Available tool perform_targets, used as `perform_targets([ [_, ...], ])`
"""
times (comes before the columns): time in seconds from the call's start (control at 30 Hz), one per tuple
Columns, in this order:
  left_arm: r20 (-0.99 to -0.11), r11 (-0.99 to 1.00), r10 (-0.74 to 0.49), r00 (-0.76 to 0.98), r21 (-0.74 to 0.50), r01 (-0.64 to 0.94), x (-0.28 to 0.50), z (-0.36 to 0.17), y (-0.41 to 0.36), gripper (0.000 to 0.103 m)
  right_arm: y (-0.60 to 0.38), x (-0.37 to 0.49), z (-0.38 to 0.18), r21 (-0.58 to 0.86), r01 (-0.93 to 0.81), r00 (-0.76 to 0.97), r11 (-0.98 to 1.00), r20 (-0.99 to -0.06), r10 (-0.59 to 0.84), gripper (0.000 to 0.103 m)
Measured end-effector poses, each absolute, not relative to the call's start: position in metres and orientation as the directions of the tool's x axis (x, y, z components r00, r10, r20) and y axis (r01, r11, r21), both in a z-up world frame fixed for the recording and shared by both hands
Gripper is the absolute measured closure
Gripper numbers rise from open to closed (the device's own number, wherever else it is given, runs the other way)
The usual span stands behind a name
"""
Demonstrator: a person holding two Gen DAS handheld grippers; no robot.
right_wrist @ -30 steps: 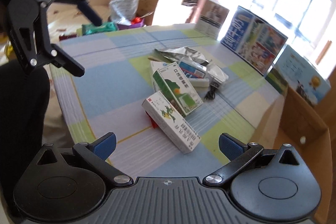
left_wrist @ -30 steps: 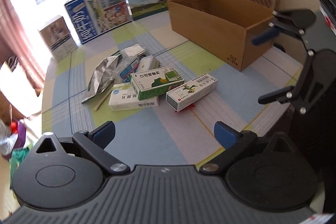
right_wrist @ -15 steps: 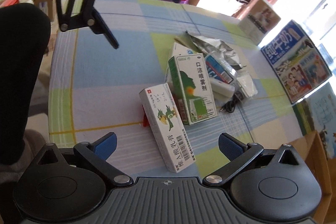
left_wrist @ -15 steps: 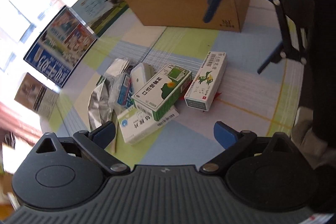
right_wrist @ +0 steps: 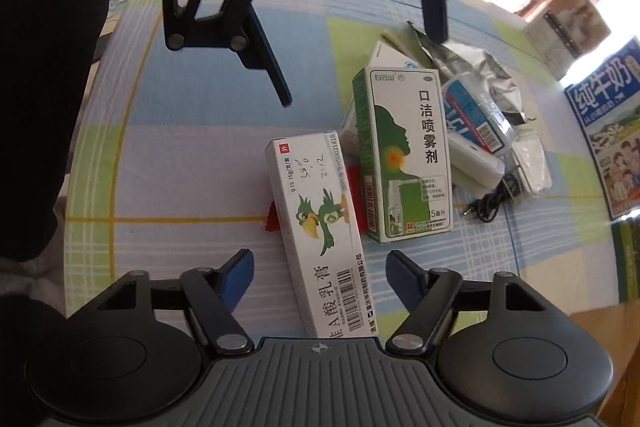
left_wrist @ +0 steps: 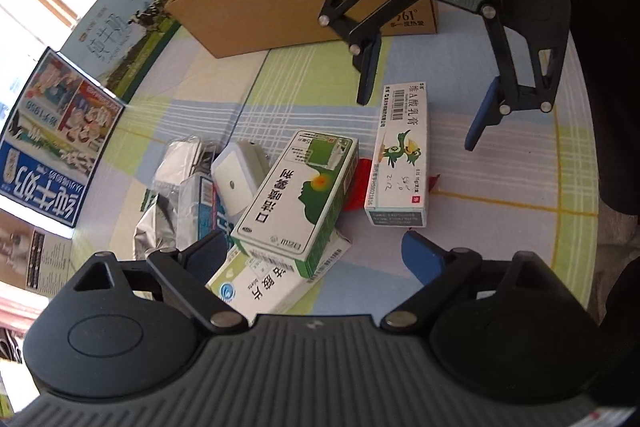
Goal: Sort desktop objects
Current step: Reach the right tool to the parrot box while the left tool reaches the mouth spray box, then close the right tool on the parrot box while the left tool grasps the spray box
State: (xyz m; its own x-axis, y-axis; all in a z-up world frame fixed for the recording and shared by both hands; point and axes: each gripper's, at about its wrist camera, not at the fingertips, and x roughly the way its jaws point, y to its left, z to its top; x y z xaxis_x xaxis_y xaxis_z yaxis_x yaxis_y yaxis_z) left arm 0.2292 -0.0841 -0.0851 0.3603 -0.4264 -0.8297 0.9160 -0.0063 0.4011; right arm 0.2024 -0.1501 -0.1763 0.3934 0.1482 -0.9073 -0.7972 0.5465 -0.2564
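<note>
A white ointment box with a green parrot (right_wrist: 320, 223) lies lengthwise between the fingers of my right gripper (right_wrist: 320, 267). Its jaws are closing, with a gap still showing at each pad. In the left wrist view that right gripper (left_wrist: 426, 99) hangs over the barcode end of the parrot box (left_wrist: 400, 155). My left gripper (left_wrist: 316, 253) stands open and closing slightly over a green-and-white spray box (left_wrist: 300, 195), which rests on a flat white box (left_wrist: 264, 287). From the right wrist view, the left gripper (right_wrist: 356, 47) hovers above the spray box (right_wrist: 404, 155).
A red scrap (left_wrist: 358, 187) pokes out under the parrot box. A white adapter (left_wrist: 236, 179), a foil packet (left_wrist: 160, 223), a blue-white box (right_wrist: 472, 119) and a black cable (right_wrist: 492, 203) lie beside the boxes. An open cardboard box (left_wrist: 280, 7) and milk cartons (left_wrist: 52, 147) stand behind.
Both grippers have come down and rolled toward the pile. The right one now straddles the parrot box with narrower jaws; the left one now hangs over the spray box.
</note>
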Motion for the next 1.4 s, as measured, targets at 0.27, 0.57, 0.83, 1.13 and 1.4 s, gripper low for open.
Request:
perform_targets([
  [0.27, -0.845, -0.043, -0.432, 0.314, 0.367, 0.929, 0.252, -0.099, -0.095, 0.015, -0.154, 0.216, -0.178, -0.214, -0.817, 0.344, 0.536, -0.926, 0.156, 0.053],
  [0.57, -0.865, -0.082, -0.415, 0.281, 0.344, 0.936, 0.273, -0.115, -0.106, 0.028, -0.158, 0.219, -0.178, -0.160, -0.799, 0.305, 0.580, -0.938, 0.162, 0.065],
  [0.83, -0.875, -0.107, -0.405, 0.264, 0.332, 0.937, 0.279, -0.120, -0.117, 0.038, -0.164, 0.198, -0.176, -0.130, -0.733, 0.291, 0.668, -0.947, 0.135, 0.066],
  [1.13, -0.875, -0.073, -0.373, 0.308, 0.359, 0.931, 0.264, -0.121, -0.124, 0.051, -0.171, 0.168, -0.171, -0.097, -0.623, 0.274, 0.776, -0.957, 0.100, 0.068],
  [1.4, -0.876, 0.034, -0.379, 0.299, 0.310, 0.950, 0.230, -0.110, -0.108, 0.052, -0.182, 0.145, -0.166, -0.081, -0.537, 0.276, 0.840, -0.957, 0.084, 0.068],
])
